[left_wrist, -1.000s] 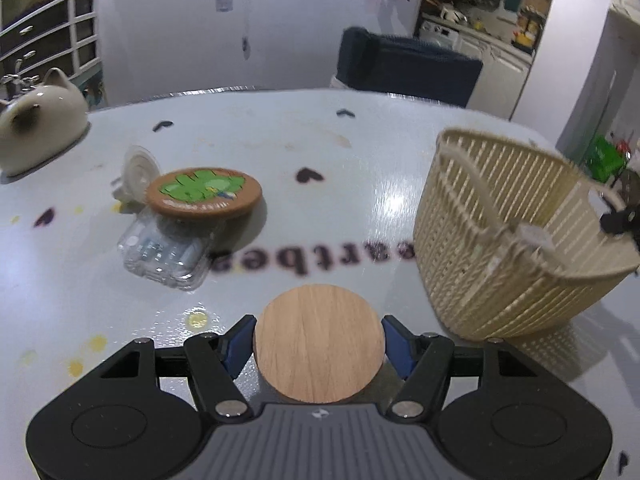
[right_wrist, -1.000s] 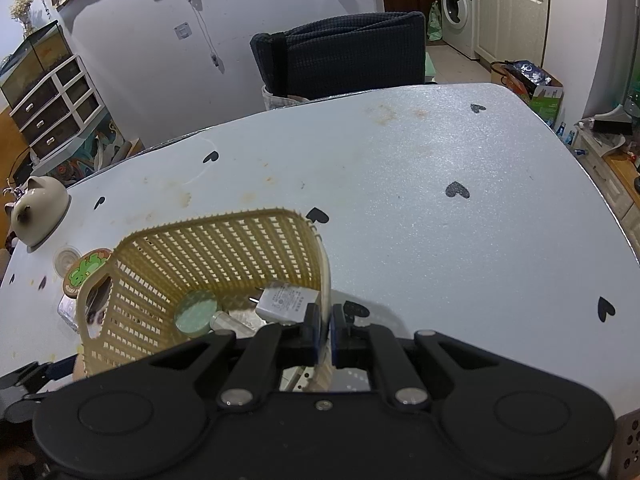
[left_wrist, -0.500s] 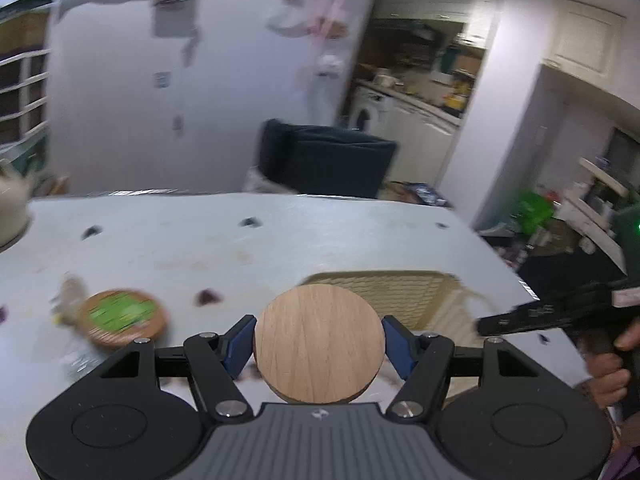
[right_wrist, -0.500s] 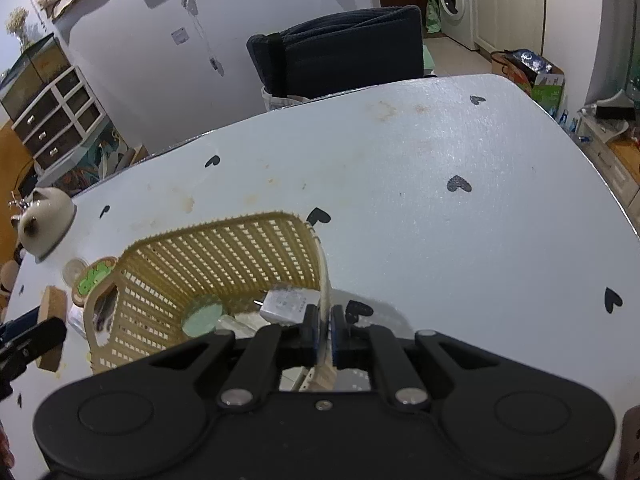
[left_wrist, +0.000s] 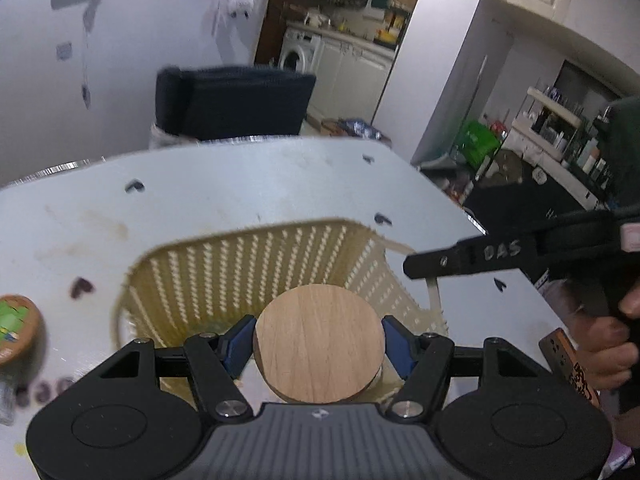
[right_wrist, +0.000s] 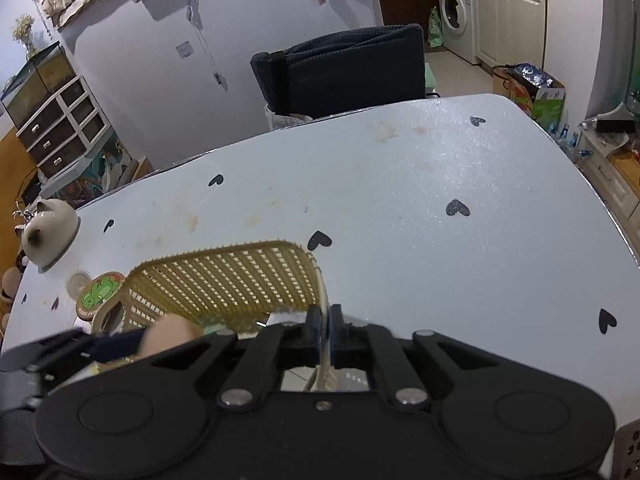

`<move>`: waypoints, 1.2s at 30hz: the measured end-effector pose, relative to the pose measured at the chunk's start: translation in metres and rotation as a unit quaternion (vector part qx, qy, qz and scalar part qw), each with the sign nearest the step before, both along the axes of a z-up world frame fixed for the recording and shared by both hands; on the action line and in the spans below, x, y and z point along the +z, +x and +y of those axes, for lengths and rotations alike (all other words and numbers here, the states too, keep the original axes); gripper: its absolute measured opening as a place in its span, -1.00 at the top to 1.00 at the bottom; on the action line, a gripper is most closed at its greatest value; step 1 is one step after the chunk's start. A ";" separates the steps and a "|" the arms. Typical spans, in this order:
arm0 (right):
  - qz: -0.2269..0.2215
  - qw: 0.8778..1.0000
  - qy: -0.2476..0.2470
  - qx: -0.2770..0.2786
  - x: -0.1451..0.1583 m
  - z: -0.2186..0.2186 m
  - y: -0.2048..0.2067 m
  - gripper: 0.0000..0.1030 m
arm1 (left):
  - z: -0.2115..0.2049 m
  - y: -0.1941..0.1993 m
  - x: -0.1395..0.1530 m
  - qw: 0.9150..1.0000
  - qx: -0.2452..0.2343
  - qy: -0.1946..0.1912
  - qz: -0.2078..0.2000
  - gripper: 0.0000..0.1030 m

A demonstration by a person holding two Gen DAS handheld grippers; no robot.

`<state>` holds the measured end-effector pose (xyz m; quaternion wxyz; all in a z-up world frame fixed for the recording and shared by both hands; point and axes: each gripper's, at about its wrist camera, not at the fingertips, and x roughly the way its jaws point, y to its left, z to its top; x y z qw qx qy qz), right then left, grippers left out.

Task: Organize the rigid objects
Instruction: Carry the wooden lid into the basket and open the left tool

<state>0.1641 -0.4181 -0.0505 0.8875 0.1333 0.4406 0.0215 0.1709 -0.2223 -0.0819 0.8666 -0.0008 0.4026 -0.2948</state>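
With the right gripper [right_wrist: 324, 322] jaws clamped on the basket [left_wrist: 256, 280] rim, the left gripper [left_wrist: 319, 344] jaws hold the wooden disc [left_wrist: 319, 343] above the basket mouth, unreleased, while the green coaster [right_wrist: 101, 294] beyond them waits on the table [right_wrist: 400, 208].

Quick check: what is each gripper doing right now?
Left gripper: shut on the wooden disc, over the basket.
Right gripper: shut on the basket's rim.

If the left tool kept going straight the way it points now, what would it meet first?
Probably the inside of the cream basket: the left tool, holding the wooden disc, points down into its open top, though depth is unclear.
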 end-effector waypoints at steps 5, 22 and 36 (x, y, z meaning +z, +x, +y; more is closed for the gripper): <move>0.001 1.000 0.005 0.000 0.000 -0.001 0.000 0.92 | -0.014 0.013 -0.016 1.000 -0.001 0.005 0.030 -0.31; 0.002 1.000 0.007 0.000 0.000 -0.002 0.000 0.92 | -0.034 0.027 -0.036 0.994 -0.005 -0.018 0.111 -0.64; 0.006 1.000 0.006 0.001 -0.001 -0.001 0.000 0.92 | -0.027 0.020 -0.019 0.995 -0.007 -0.008 0.098 -0.77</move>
